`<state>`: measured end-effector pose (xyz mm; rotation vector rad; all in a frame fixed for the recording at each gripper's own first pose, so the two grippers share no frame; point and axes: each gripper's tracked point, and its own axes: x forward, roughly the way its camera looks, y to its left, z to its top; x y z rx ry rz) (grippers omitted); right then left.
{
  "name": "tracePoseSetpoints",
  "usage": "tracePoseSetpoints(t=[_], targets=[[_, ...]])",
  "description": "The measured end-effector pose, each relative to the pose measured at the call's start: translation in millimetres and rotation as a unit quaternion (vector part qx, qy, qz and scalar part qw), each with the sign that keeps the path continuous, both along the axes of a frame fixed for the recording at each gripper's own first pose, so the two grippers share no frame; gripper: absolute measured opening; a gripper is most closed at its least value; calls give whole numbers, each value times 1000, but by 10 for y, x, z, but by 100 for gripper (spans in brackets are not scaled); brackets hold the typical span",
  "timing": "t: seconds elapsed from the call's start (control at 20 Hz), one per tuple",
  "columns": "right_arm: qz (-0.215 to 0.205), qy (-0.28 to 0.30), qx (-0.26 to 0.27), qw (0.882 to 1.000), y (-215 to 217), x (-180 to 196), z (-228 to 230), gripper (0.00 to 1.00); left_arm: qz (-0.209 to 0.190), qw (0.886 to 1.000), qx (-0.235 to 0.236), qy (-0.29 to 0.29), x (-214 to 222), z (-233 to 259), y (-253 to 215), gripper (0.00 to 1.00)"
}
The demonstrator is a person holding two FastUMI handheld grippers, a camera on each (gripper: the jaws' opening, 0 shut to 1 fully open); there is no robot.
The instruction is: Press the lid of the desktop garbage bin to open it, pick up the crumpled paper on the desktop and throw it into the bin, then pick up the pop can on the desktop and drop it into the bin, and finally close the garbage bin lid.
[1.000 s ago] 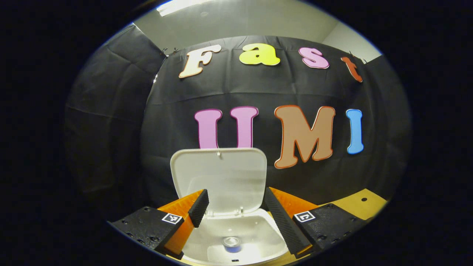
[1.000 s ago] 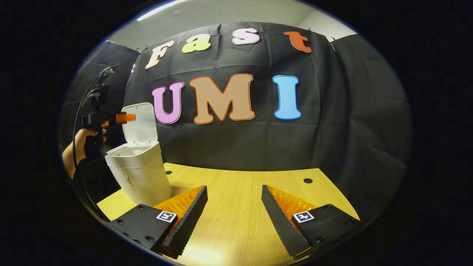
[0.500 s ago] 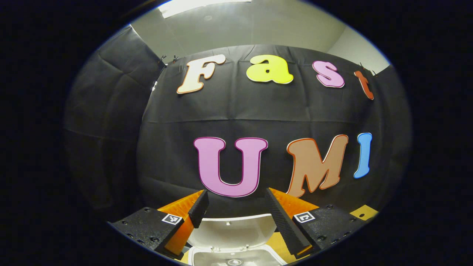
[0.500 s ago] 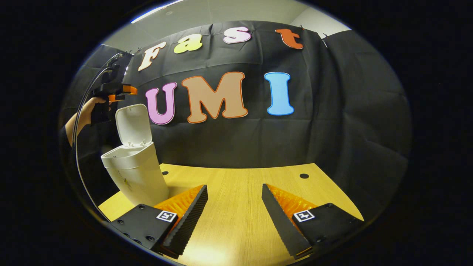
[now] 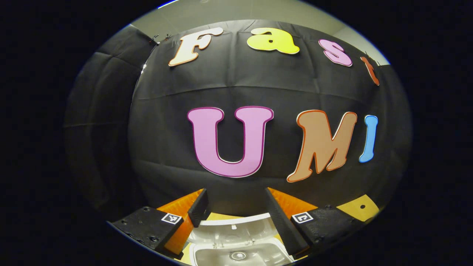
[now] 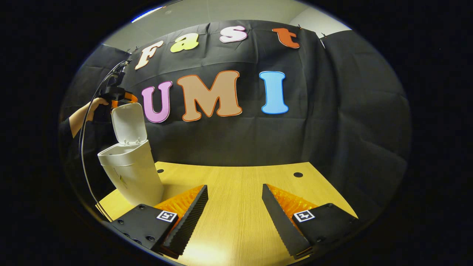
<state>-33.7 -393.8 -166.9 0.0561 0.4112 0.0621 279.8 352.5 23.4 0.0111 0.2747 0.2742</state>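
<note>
The left tool is level with its jaws apart and nothing between them. In the right gripper view it is raised high, a hand gripping it. The right tool gapes wide, empty.

White garbage bin stood at the desktop's left edge, lid raised upright, pop can seen inside

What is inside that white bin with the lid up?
In the left gripper view, the bin shows the round metal top of a can at the bottom. The rest of the inside is cut off, so any paper cannot be seen.
</note>
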Motion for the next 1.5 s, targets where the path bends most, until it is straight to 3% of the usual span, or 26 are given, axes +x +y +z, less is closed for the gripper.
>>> tracePoseSetpoints(t=[0.5, 0.95, 1.2, 1.3, 1.35, 1.45, 1.5], targets=[[42, -5, 13, 999, 131, 63, -16, 98, 16, 1000, 9, -8, -825, -306, -375, 94], [60, 12, 2, 998, 169, 14, -144, 98, 35, 998, -42, 42, -1291, -1186, -493, 93], [67, 18, -14, 997, 235, 28, -219, 98, 34, 999, -16, 13, -1339, -1263, -531, 94], [71, 22, -18, 997, 285, 43, -285, 99, 37, 999, -17, 29, -1396, -1508, -545, 93], [76, 28, -19, 997, 324, 47, -336, 99, 36, 999, -7, 37, -1461, -1563, -584, 95], [88, 43, -24, 995, 426, 58, -442, 100, 36, 999, 39, -2, -1412, -1426, -568, 94], [95, 50, -27, 994, 491, 56, -496, 99, 38, 998, 38, 19, -1439, -1559, -565, 94]])
